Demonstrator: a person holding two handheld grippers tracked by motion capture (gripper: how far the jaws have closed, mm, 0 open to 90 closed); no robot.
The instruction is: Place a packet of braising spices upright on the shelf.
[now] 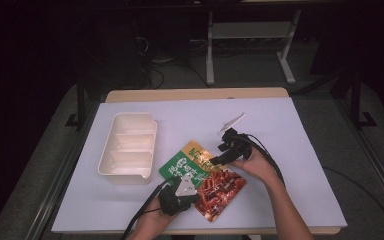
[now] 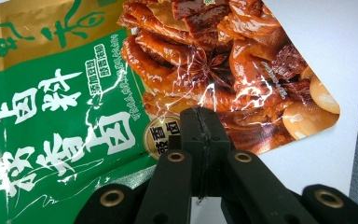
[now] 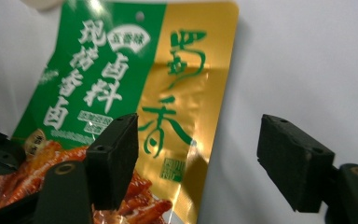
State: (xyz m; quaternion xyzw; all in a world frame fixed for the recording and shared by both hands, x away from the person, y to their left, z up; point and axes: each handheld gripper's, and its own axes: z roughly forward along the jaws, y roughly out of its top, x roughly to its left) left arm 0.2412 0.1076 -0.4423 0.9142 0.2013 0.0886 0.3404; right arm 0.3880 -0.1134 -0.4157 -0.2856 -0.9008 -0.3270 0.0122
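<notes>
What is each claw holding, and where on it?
The left claw is shut on the snack packet, pinching its edge by the meat picture. The right claw is open above the packet's gold side, holding nothing.

Table (image 1: 290, 150) with white top, wooden edge at far side. Lying on it: white compartment tray (image 1: 128, 147) at left, green-and-gold sauce packet (image 1: 202, 177) near front centre, small clear scrap (image 1: 231, 122) farther back.

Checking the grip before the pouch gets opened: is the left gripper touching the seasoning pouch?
Touching. In the left gripper view the left gripper has its jaws shut together on the lower edge of the seasoning pouch, pads pressed on the foil.
</notes>
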